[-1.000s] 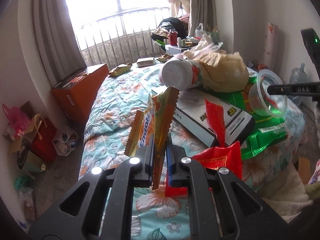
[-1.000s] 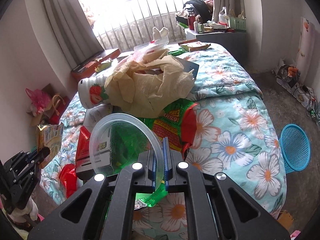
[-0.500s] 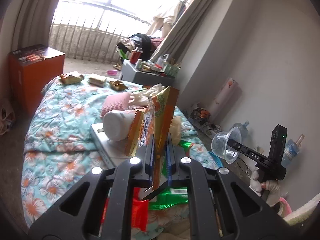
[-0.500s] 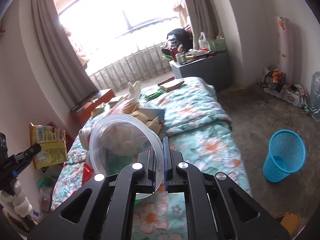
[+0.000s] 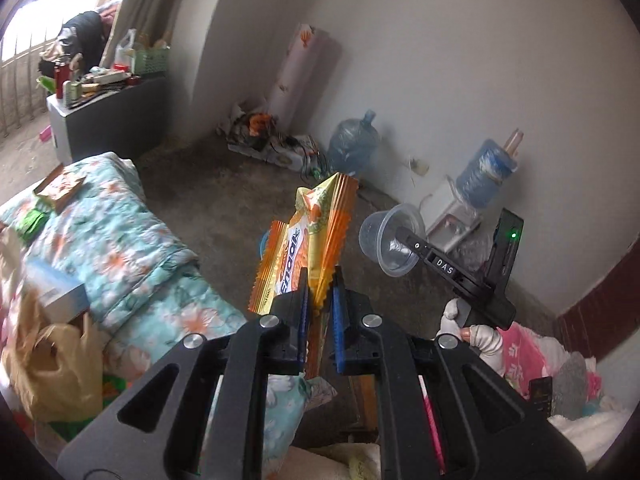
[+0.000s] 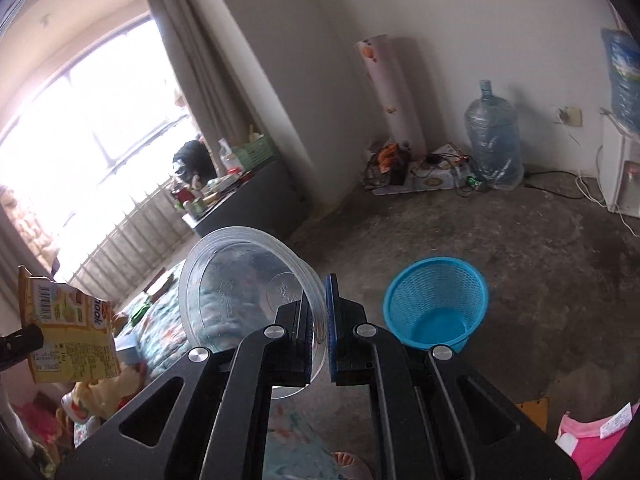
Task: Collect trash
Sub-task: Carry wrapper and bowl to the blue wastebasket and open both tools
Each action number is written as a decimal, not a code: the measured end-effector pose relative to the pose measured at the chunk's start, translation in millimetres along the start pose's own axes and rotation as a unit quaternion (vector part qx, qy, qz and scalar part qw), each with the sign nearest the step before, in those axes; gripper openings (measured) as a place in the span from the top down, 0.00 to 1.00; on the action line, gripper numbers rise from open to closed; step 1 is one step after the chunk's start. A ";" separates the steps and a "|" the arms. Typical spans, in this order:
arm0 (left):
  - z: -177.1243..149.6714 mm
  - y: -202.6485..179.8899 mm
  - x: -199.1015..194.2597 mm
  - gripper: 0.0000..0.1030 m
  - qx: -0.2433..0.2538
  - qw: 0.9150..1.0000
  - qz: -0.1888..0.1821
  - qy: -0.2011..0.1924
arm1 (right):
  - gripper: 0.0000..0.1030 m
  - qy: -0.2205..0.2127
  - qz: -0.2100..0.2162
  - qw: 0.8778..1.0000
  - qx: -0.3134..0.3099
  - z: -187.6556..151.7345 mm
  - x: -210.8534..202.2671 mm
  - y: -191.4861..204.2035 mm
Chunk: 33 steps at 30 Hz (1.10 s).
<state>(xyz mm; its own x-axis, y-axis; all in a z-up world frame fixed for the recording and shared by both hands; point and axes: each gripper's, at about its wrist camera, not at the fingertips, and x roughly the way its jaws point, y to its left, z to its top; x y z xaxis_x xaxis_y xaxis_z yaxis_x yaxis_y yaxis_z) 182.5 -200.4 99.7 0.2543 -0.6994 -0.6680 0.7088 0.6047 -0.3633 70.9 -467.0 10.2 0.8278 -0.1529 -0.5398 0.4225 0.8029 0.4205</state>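
Note:
My left gripper (image 5: 320, 280) is shut on an orange-yellow snack wrapper (image 5: 308, 240), held upright in the air past the bed's edge. The wrapper also shows in the right wrist view (image 6: 68, 336) at the far left. My right gripper (image 6: 319, 312) is shut on the rim of a clear plastic bowl (image 6: 244, 292), held on its side above the floor. In the left wrist view the bowl (image 5: 390, 244) and right gripper are to the right of the wrapper. A blue mesh waste basket (image 6: 436, 308) stands on the floor just right of my right gripper; the wrapper mostly hides it in the left wrist view.
The bed with a floral cover (image 5: 120, 240) lies to the left, with a beige plastic bag (image 5: 52, 364), a box (image 5: 60, 296) and other litter on it. Water jugs (image 6: 494, 140), a cable pile (image 6: 420, 164) and a white dispenser (image 6: 624, 172) line the far wall. Pink cloth (image 6: 592, 436) lies at lower right.
Both grippers have swung right, away from the litter pile on the bed and over the floor, each keeping its item. The blue basket now sits close to my right gripper.

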 end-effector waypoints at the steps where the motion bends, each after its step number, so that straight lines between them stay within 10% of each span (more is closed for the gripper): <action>1: 12.6 -5.0 29.1 0.91 0.007 1.000 -0.001 0.025 | 0.94 0.000 -0.012 1.000 0.015 3.7 7.4 -14.8; 9: 49.8 -9.4 262.9 0.91 -0.008 0.982 0.000 0.191 | 0.94 0.080 -0.077 0.987 0.118 -3.0 103.0 -127.6; 17: 45.4 -21.4 404.3 0.90 0.031 0.972 0.017 0.232 | 0.94 0.160 -0.120 0.963 0.178 -6.4 211.3 -200.4; 19: 46.3 -22.3 426.3 0.79 0.041 0.973 0.034 0.226 | 0.91 0.173 -0.128 0.960 0.178 -2.6 237.2 -210.7; 20: 47.7 -23.3 437.9 0.55 0.042 0.972 0.040 0.227 | 0.88 0.182 -0.126 0.959 0.177 -0.5 248.4 -215.5; 22: 46.5 -25.5 447.4 0.36 0.052 0.972 0.068 0.218 | 0.56 0.201 -0.139 0.954 0.172 1.0 269.3 -228.6; 33: 59.7 -39.1 375.1 0.35 0.094 0.980 0.039 0.171 | 0.54 0.145 -0.140 0.968 0.151 9.9 237.4 -226.3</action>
<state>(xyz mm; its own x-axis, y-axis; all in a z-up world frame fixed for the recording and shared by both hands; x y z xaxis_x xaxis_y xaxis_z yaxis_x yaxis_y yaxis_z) 289.5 -509.1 -97.9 0.0997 -0.4663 -0.8790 0.8131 0.5473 -0.1981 175.4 -690.7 -205.9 0.5457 -0.1362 -0.8269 0.7399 0.5415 0.3991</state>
